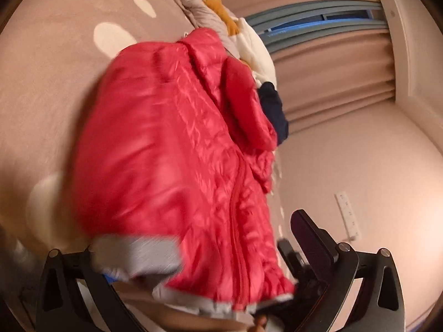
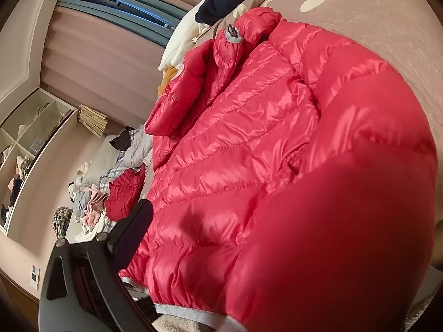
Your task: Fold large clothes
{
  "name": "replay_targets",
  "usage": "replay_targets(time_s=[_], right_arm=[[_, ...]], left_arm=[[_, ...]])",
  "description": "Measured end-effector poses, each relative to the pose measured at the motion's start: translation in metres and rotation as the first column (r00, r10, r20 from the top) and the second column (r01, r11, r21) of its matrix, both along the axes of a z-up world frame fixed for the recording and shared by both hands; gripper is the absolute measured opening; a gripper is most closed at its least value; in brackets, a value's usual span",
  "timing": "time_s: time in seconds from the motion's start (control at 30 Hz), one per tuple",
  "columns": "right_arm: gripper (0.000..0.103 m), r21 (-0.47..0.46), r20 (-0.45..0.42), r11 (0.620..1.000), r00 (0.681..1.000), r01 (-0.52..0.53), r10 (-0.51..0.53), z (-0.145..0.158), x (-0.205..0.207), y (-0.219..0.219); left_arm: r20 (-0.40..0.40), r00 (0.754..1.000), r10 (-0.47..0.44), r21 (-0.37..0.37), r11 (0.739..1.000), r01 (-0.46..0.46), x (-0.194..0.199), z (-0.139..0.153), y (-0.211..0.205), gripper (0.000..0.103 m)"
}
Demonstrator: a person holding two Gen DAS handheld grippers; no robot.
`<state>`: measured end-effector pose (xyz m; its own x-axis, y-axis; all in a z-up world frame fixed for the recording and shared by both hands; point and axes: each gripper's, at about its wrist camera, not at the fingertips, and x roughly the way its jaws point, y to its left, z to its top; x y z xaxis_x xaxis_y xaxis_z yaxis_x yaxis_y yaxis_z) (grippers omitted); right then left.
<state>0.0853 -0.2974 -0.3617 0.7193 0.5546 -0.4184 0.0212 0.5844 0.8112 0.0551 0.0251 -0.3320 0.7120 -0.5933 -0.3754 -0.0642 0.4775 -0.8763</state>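
Observation:
A red quilted down jacket [image 1: 171, 144] with a grey hem lies on the pinkish-brown spotted bedspread [image 1: 49, 63]. In the left wrist view the hem bunches over my left gripper [image 1: 210, 282]; only one finger [image 1: 313, 238] shows, standing apart from the cloth, the other is covered. In the right wrist view the jacket [image 2: 263, 152] fills most of the frame, a sleeve [image 2: 227, 44] folded over its far side. One finger [image 2: 133, 229] of my right gripper [image 2: 210, 251] shows at the jacket's near edge; the other is under the red cloth.
A pile of other clothes, cream, navy and mustard [image 1: 249, 47], lies at the bed's far edge. Pleated curtains [image 1: 332, 77] and a window stand behind. More clothes, one red garment [image 2: 124, 193] and shelves [image 2: 25, 149] are at the left.

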Motion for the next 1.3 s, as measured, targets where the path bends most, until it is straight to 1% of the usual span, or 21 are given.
replay_targets(time_s=[0.13,0.17,0.2,0.27,0.3,0.33,0.37,0.43,0.53,0.6,0.67,0.73,0.77,0.83,0.93,1.0,1.03,1.1,1.13,1.23,1.3], right_arm=[[0.097,-0.005,0.005,1.000,1.000,-0.012,0.012,-0.001,-0.002,-0.001],[0.097,-0.004,0.005,1.000,1.000,-0.012,0.012,-0.002,-0.002,-0.002],[0.096,-0.005,0.004,1.000,1.000,-0.009,0.009,-0.002,-0.002,-0.002],[0.091,-0.024,0.005,1.000,1.000,0.002,-0.002,-0.002,-0.003,0.000],[0.084,-0.042,0.002,0.999,1.000,0.009,-0.009,-0.001,-0.003,0.000],[0.076,-0.070,-0.004,0.997,1.000,0.019,-0.020,-0.002,-0.004,0.000],[0.073,-0.088,-0.008,0.996,0.999,0.030,-0.031,-0.002,-0.004,0.001],[0.059,-0.101,-0.013,0.994,0.999,0.050,-0.052,-0.004,-0.005,-0.001],[0.040,-0.167,-0.034,0.982,0.995,0.083,-0.090,-0.005,-0.004,0.000],[0.035,-0.190,-0.034,0.977,0.994,0.099,-0.108,-0.006,-0.004,0.001],[0.026,-0.215,-0.039,0.970,0.991,0.116,-0.127,-0.008,-0.004,0.002],[0.016,-0.248,-0.038,0.960,0.989,0.129,-0.143,-0.010,-0.004,0.001],[0.015,-0.252,-0.034,0.959,0.989,0.133,-0.146,-0.011,-0.004,0.000],[0.013,-0.249,-0.029,0.959,0.989,0.135,-0.147,-0.014,-0.003,-0.002],[0.012,-0.256,-0.040,0.959,0.990,0.124,-0.139,-0.012,-0.002,-0.003],[0.012,-0.280,-0.042,0.952,0.989,0.122,-0.139,-0.008,-0.002,-0.001],[0.012,-0.303,-0.039,0.945,0.989,0.122,-0.140,-0.006,-0.002,0.002],[0.013,-0.363,-0.031,0.924,0.989,0.122,-0.142,-0.001,-0.002,0.007],[0.012,-0.379,-0.031,0.917,0.989,0.124,-0.146,0.001,-0.002,0.009],[0.013,-0.405,-0.029,0.904,0.987,0.134,-0.159,0.008,-0.002,0.008],[0.013,-0.417,-0.004,0.896,0.986,0.151,-0.169,0.016,-0.003,0.004]], left_arm=[[-0.026,1.000,0.008,-0.046,0.999,-0.009,0.012,-0.011,0.008,0.101],[-0.029,0.999,0.019,-0.047,0.999,-0.021,0.011,-0.012,0.010,0.096],[-0.050,0.998,0.044,-0.027,0.999,-0.045,0.011,-0.013,0.011,0.092],[-0.061,0.996,0.068,0.034,0.997,-0.066,0.011,-0.010,0.008,0.079],[-0.066,0.995,0.081,0.083,0.994,-0.075,0.011,-0.009,0.006,0.076],[-0.069,0.994,0.090,0.113,0.990,-0.082,0.010,-0.008,0.004,0.069],[-0.070,0.992,0.104,0.148,0.985,-0.093,0.010,-0.008,0.003,0.064],[-0.079,0.988,0.131,0.186,0.976,-0.114,0.012,-0.009,0.001,0.056],[-0.097,0.982,0.160,0.270,0.954,-0.129,0.014,-0.010,-0.001,0.038],[-0.096,0.981,0.168,0.283,0.949,-0.135,0.017,-0.013,0.001,0.034],[-0.094,0.980,0.174,0.288,0.947,-0.140,0.019,-0.015,0.002,0.030],[-0.080,0.979,0.186,0.316,0.937,-0.152,0.016,-0.016,0.000,0.028],[-0.071,0.979,0.192,0.334,0.929,-0.158,0.025,-0.015,-0.004,0.027],[-0.044,0.978,0.206,0.389,0.905,-0.173,0.024,-0.013,-0.010,0.026],[-0.033,0.974,0.223,0.454,0.872,-0.184,0.027,-0.009,-0.018,0.026],[-0.030,0.975,0.222,0.511,0.841,-0.176,0.030,-0.005,-0.022,0.026],[-0.025,0.974,0.224,0.551,0.816,-0.174,0.032,-0.002,-0.025,0.026],[-0.018,0.970,0.243,0.591,0.785,-0.186,0.035,0.001,-0.027,0.026],[-0.016,0.967,0.253,0.599,0.777,-0.193,0.035,0.003,-0.027,0.024],[0.004,0.959,0.284,0.598,0.768,-0.230,0.030,0.010,-0.020,0.023],[0.029,0.955,0.295,0.602,0.757,-0.252,0.024,0.018,-0.016,0.023]])
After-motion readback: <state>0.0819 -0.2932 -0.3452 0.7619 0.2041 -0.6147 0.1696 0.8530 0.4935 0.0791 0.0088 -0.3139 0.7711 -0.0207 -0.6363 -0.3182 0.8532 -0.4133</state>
